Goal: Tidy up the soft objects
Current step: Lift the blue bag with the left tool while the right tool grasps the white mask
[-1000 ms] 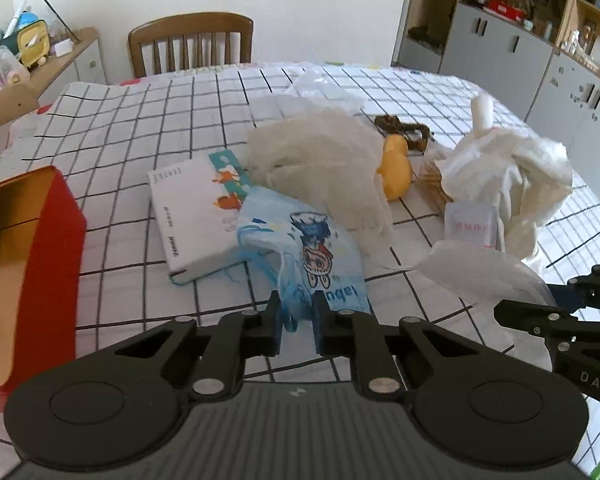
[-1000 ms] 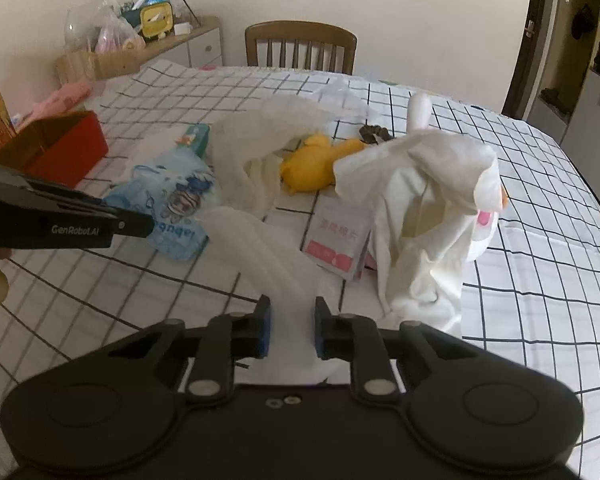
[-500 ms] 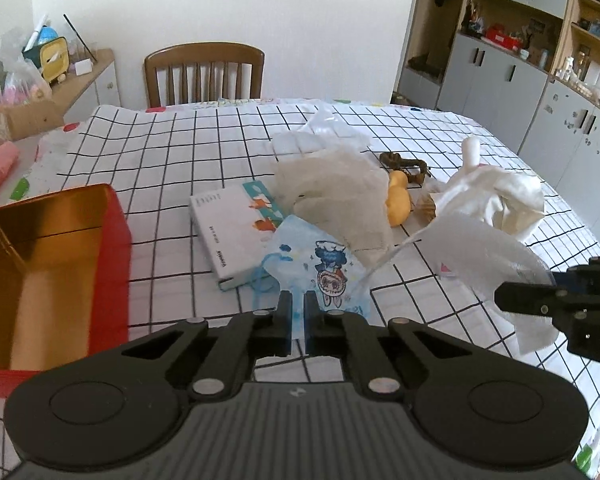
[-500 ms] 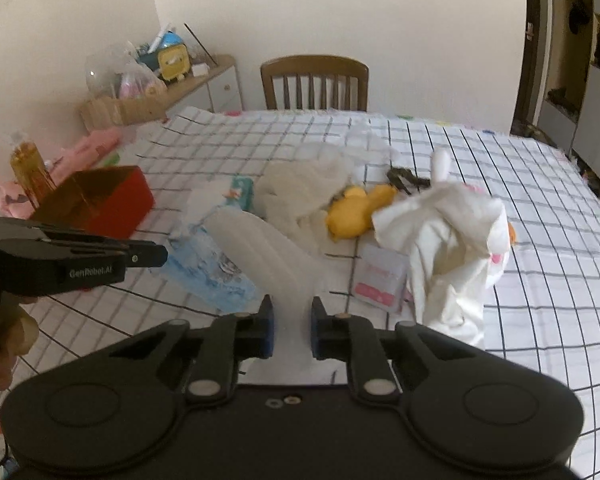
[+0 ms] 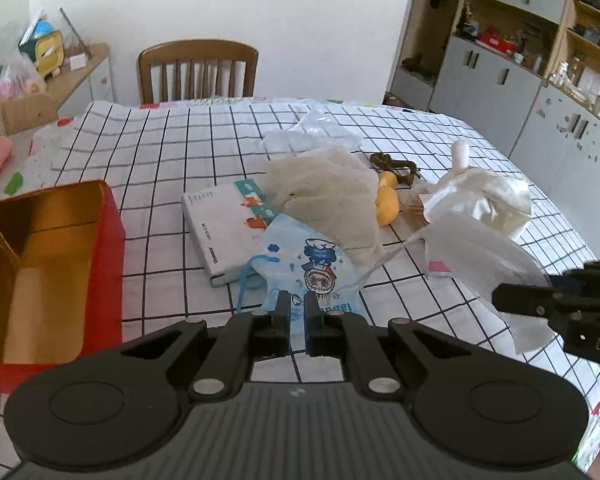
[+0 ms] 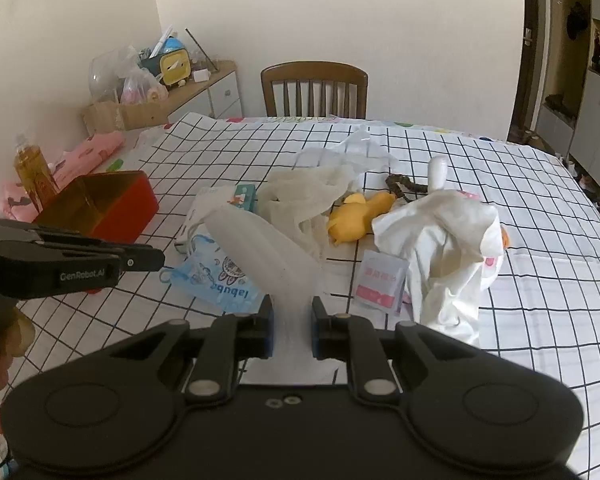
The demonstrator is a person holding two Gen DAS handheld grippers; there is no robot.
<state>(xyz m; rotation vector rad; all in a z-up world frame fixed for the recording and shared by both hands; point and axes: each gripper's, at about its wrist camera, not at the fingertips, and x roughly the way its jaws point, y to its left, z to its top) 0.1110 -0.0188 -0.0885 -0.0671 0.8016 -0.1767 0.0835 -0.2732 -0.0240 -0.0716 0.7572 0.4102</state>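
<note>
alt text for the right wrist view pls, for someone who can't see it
The right gripper holds a translucent white bag between its fingers, lifted above a checked tablecloth. Beyond it lie a blue printed pouch, a yellow plush toy, crumpled white cloth and an open red tin. The left gripper reaches in from the left, and a wooden chair stands behind.

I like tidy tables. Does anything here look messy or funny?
Yes. Soft things lie jumbled mid-table: a cream cloth partly covers a yellow plush toy and a book. The red tin holds nothing visible.
</note>
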